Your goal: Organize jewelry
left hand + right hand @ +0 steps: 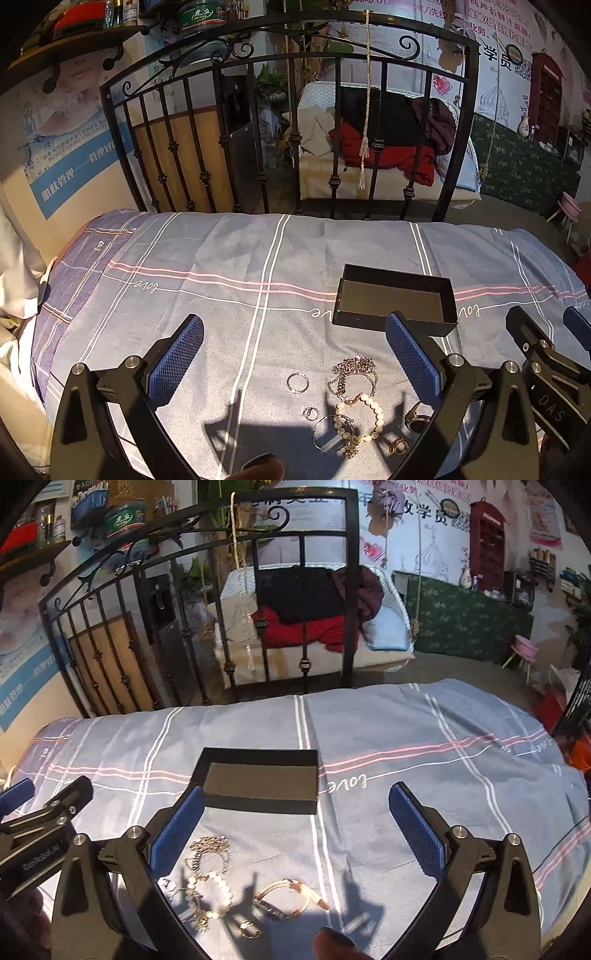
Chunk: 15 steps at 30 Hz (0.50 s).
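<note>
An open black box [395,299] sits on the blue plaid bedsheet [229,266]; it also shows in the right wrist view [258,779]. Jewelry lies in front of it: a silver ring [297,383], a small ring [309,412], a dark chain [354,369], a pearl bracelet [364,417], a bangle [330,434], a gold ring [398,446]. The right wrist view shows the pearl bracelet [212,893], a watch [291,897] and the gold ring [248,929]. My left gripper [295,354] is open and empty above the jewelry. My right gripper [295,827] is open and empty.
A black iron bed frame [288,122] stands at the far edge of the bed. A wall with posters [62,147] is at the left. A swing seat with red and black clothes [388,147] lies beyond the frame.
</note>
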Tool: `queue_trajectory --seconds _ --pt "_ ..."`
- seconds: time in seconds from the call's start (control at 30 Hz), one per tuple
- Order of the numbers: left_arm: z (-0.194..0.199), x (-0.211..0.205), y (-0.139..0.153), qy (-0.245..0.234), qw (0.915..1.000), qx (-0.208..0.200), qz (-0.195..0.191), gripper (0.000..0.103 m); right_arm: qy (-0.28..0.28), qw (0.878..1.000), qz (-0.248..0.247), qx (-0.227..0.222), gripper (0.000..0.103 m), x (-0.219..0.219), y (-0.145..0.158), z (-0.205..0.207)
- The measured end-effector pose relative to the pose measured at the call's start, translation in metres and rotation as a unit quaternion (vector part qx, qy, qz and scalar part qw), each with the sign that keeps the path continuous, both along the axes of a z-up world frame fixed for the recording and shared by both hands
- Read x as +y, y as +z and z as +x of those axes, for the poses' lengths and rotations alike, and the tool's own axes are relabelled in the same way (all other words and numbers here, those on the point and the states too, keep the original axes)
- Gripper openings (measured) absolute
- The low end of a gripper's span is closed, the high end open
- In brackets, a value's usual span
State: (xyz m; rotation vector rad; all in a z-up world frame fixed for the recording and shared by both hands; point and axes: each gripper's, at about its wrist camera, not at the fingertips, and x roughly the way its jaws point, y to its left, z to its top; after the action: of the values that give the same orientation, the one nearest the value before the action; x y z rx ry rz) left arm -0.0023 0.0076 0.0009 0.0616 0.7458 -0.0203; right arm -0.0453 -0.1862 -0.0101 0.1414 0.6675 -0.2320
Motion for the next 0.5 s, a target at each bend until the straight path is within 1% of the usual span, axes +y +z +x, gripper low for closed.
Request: queue_trajectory --seconds 0.03,0.13,0.23,0.5 --pt "-0.0001 0.0002 0.0001 0.001 1.0 0.0 0.0 0.097 -0.002 1.0 -0.006 -0.002 0.099 0.0014 0.0005 -0.0007" --pt "0.0008 -0.0001 0.0002 0.001 1.0 0.001 0.001 0.097 0.002 1.0 0.003 0.003 0.099 0.0015 0.0007 -0.0004" --pt "0.0011 -0.0006 0.0019 -0.001 1.0 0.0 0.0 0.097 0.0 1.0 -0.005 0.005 0.099 0.0019 0.002 0.0015" --pt "0.0029 -0.0015 0.0048 -0.002 1.0 0.001 0.0 0.097 0.003 1.0 -0.005 0.007 0.099 0.0 0.0034 0.0021"
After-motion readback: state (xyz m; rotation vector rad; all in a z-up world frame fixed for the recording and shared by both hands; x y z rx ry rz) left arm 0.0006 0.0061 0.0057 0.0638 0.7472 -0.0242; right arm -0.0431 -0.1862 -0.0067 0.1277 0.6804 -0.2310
